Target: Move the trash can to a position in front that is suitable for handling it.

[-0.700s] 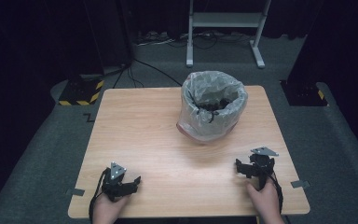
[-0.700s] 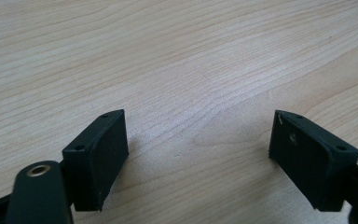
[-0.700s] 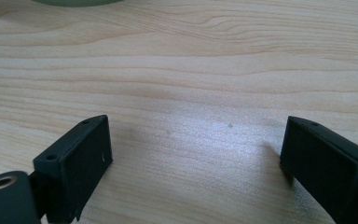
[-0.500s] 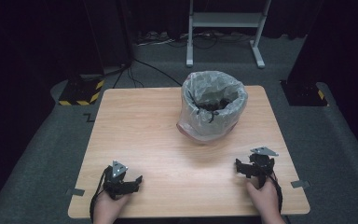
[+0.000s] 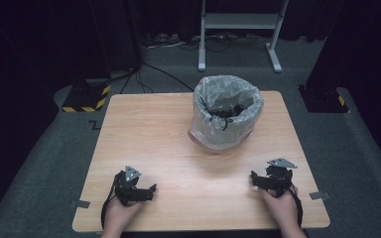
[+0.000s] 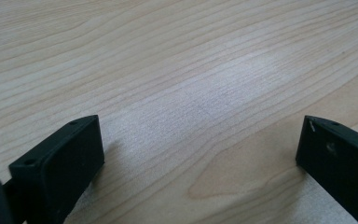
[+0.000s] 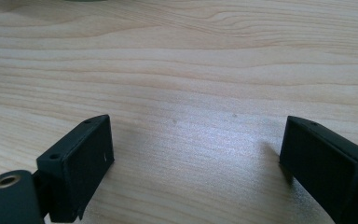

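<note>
While I am resting the left gripper (image 5: 138, 188) and right gripper (image 5: 272, 179) spread wide and empty at lower frame, the lined bin (image 5: 226, 113) is sitting upper centre; its liner looks thin and slippery, so I'd pinch the rim.

The left gripper (image 5: 138, 189) sits low near the table's (image 5: 178, 148) near-left corner, held by the left hand (image 5: 119, 218), its jaws spread wide with nothing between them. The right gripper (image 5: 270, 179) sits near the near-right corner in the right hand (image 5: 280, 208), jaws likewise wide apart and empty.
</note>
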`<action>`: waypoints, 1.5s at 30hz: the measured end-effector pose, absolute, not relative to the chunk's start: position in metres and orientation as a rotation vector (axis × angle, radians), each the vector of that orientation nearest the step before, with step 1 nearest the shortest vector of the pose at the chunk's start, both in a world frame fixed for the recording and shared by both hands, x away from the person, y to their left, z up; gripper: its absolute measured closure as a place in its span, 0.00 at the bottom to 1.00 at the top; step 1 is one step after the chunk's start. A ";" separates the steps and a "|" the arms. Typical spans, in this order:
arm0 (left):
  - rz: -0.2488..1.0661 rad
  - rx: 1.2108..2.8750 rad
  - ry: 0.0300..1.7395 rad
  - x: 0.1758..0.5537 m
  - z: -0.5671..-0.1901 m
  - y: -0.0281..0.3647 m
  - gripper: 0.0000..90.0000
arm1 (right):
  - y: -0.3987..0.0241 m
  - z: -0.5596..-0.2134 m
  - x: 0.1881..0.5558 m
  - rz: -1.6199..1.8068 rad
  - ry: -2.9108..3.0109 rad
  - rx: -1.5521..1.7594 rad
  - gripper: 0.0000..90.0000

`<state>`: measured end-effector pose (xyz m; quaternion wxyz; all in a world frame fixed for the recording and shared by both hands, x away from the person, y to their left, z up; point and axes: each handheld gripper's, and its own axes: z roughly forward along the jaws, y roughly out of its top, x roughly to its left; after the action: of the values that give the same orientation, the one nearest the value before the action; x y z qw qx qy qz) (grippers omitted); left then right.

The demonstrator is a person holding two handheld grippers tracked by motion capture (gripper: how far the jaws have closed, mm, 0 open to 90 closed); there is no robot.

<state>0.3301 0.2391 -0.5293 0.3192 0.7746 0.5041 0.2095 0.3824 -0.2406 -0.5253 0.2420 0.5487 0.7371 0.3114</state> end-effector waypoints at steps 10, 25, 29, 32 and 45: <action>0.547 2.037 1.328 0.327 -0.529 0.241 0.00 | -0.241 -0.524 0.386 0.861 2.021 1.485 0.15; 0.545 2.027 1.339 0.325 -0.530 0.240 0.00 | -0.252 -0.457 0.348 1.247 1.715 1.250 0.14; 0.546 2.027 1.341 0.324 -0.530 0.240 0.00 | -0.252 -0.434 0.343 1.323 1.636 1.191 0.14; 0.550 2.029 1.337 0.324 -0.530 0.240 0.00 | -0.249 -0.423 0.342 1.375 1.580 1.168 0.15; 0.555 2.030 1.339 0.324 -0.529 0.239 0.01 | -0.222 -0.390 0.360 1.396 1.535 1.098 0.21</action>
<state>0.3236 0.2393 -0.5294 0.3179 0.7717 0.5088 0.2108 0.3602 -0.2224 -0.3901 0.3867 0.4312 0.6031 0.5484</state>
